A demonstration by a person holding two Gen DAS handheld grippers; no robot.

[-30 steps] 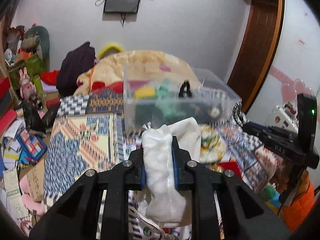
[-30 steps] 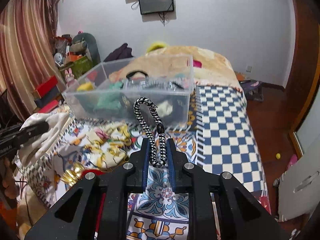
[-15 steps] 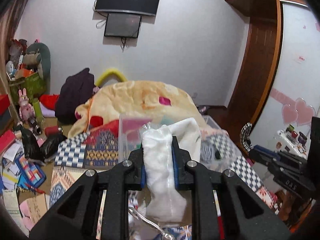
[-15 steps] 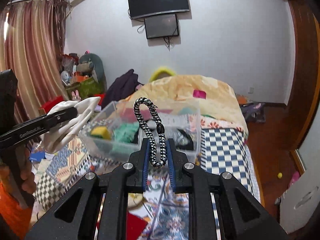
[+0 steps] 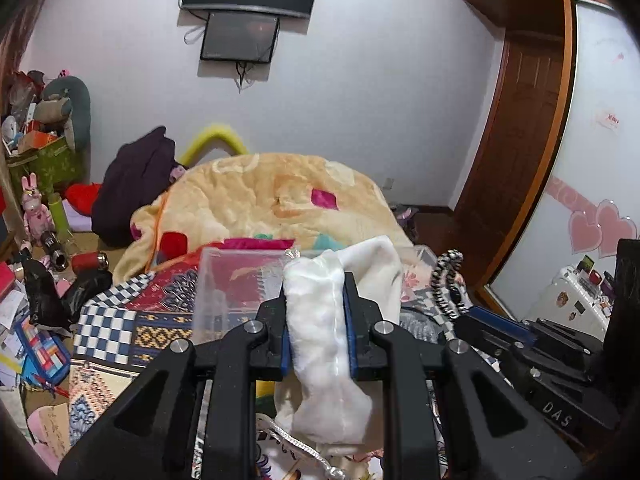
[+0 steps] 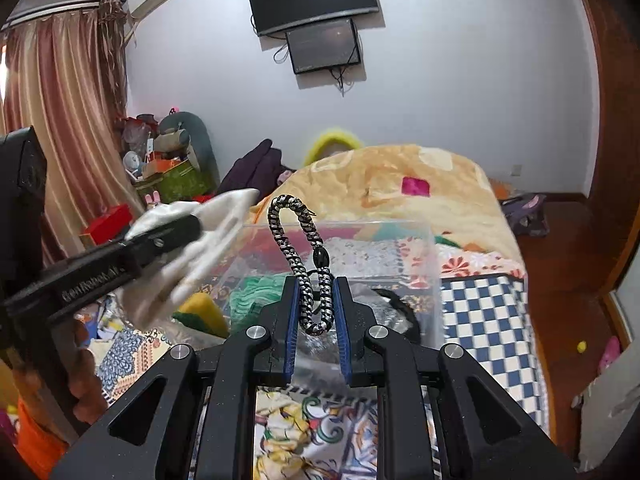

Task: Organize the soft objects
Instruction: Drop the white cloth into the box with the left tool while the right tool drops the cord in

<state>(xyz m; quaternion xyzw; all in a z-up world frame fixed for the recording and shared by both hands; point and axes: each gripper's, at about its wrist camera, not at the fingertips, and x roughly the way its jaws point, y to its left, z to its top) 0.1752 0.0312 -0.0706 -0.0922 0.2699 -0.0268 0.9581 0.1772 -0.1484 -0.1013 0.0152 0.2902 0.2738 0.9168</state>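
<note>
My left gripper [image 5: 316, 300] is shut on a white soft cloth pouch [image 5: 324, 344], held up in front of a clear plastic bin [image 5: 216, 280]. It also shows in the right wrist view [image 6: 192, 236] at the left, over the bin's left end. My right gripper [image 6: 316, 300] is shut on a black-and-white braided hair tie [image 6: 300, 256] that stands up as a loop above the clear bin [image 6: 416, 272]. The hair tie also shows in the left wrist view [image 5: 446, 284] at the right. Green and yellow soft items [image 6: 224, 300] lie inside the bin.
The bin stands on a bed with patterned and checked covers [image 6: 480, 316]. A peach blanket [image 5: 260, 204] is heaped behind it. Clutter and toys [image 5: 36, 208] fill the left side. A wooden door [image 5: 516, 140] is at the right.
Both grippers have risen and moved toward the bin, each still holding its item. The bin sits lower and closer in both views, and the left gripper now hangs over the bin's left end.
</note>
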